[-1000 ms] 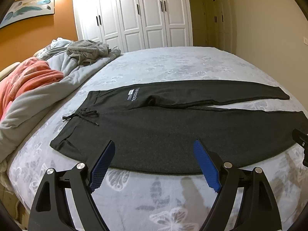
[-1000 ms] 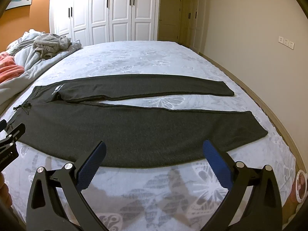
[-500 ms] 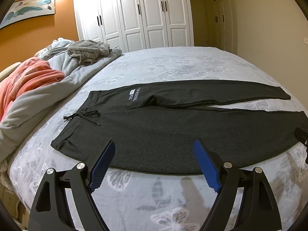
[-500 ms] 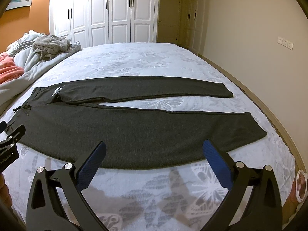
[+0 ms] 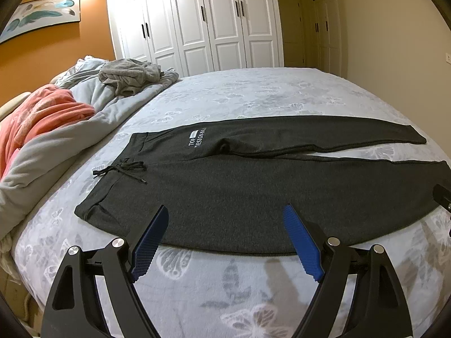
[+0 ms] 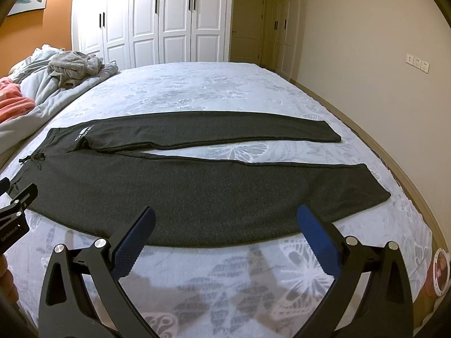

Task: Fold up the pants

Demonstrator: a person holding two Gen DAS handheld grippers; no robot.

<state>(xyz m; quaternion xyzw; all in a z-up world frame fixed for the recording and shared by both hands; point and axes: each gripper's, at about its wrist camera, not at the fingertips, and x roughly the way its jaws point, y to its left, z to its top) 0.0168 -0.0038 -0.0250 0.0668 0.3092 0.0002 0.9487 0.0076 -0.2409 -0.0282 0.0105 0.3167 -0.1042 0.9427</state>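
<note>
Dark grey sweatpants [image 5: 239, 197] lie flat on the bed, waistband with drawstring [image 5: 124, 169] to the left, both legs stretched to the right and slightly apart. They also show in the right wrist view [image 6: 211, 191]. My left gripper [image 5: 225, 217] is open and empty, hovering over the near edge of the pants near the waist end. My right gripper [image 6: 225, 217] is open and empty, over the near edge of the near leg. The leg cuffs [image 6: 375, 186] lie to its right.
The bed [image 5: 253, 95] has a grey butterfly-print sheet. A heap of grey and pink bedding [image 5: 56, 118] lies along its left side. White wardrobes [image 5: 214, 22] stand behind. A wall and the floor edge [image 6: 394, 152] run along the right.
Both grippers have drifted very slightly back from the pants. Both stay open and nothing was touched.
</note>
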